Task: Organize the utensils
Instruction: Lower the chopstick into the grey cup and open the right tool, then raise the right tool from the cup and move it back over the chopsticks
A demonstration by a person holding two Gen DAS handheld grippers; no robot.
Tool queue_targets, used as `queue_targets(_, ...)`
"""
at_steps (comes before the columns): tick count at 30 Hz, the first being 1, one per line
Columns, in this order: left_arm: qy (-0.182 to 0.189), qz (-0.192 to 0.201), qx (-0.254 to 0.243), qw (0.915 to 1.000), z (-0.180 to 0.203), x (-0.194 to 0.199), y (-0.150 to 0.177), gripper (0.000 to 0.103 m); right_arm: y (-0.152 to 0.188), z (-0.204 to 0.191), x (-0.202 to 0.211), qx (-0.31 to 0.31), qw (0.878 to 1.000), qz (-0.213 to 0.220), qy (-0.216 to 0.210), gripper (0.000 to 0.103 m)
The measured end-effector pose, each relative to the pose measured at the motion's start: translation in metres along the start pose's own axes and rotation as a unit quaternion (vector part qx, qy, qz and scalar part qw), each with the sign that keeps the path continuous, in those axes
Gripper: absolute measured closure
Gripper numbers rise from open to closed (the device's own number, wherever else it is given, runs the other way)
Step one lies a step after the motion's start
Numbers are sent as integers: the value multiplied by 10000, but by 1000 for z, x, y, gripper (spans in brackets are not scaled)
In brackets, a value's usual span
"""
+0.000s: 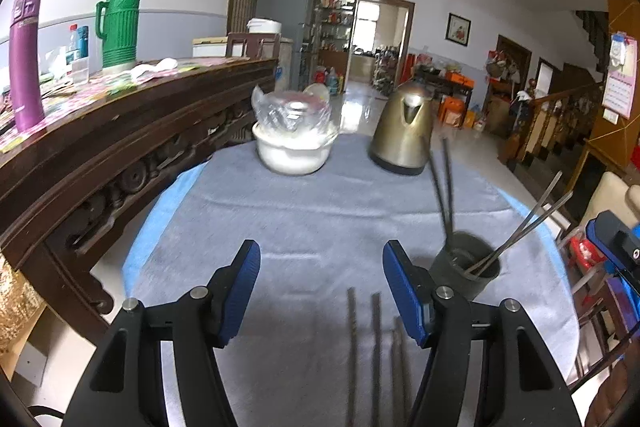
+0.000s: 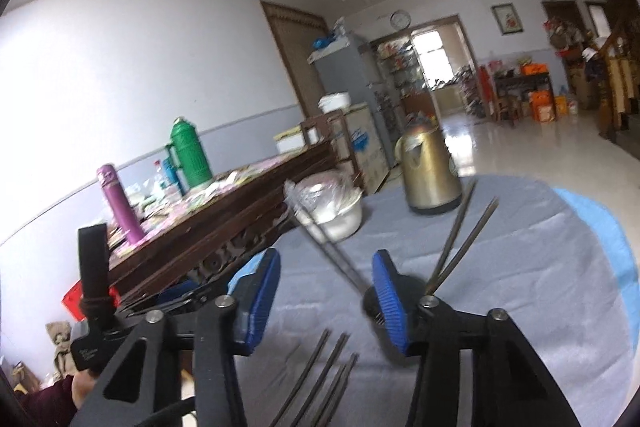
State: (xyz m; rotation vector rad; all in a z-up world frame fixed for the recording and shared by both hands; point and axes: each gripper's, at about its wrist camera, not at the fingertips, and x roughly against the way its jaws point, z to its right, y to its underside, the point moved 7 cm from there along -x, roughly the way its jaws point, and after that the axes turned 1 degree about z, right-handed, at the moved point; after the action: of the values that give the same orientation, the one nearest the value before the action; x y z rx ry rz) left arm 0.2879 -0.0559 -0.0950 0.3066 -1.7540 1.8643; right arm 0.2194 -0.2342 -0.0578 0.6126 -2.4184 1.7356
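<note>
On the grey cloth, right beside the dark holder cup, lie four loose chopsticks, side by side, w/ their ends pointing toward the cameras. Holder cup stands upright and has already two pairs inside: a dark pair leaning toward the kettle, and a metal pair leaning away to the right side. From the right wrist view the cup is mostly hidden behind a blue pad, and which pair is which I cannot tell.

Left gripper hovers just left of the cup, above the loose chopsticks; its jaws are apart, nothing between them. Right gripper is also near the cup, jaws apart and empty, loose chopsticks under it.

Behind the cup, farther on the cloth, stands a gold kettle. Left of the kettle is a white bowl w/ plastic wrap on top. Well left of the cup runs a dark wood sideboard, which carries a green thermos and a purple flask.
</note>
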Motion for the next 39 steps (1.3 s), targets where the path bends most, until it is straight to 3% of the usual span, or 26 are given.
queue_targets(8,-248,-398,11,9989,-24,-5,33,38,54,-8,-22,-6,9970,-767,-79,62)
queue_targets(16,-303,-613,-196,9975,-23,-4,52,38,95,0,-32,-97,9901,-1399,-18,61)
queue_targets(24,-350,-751,-196,9964,-28,-7,60,38,117,16,-42,-378,9826,-1811,164,61)
queue_targets(39,-409,-1039,-148,9936,-36,-16,77,38,136,16,-50,-359,9758,-2141,277,61)
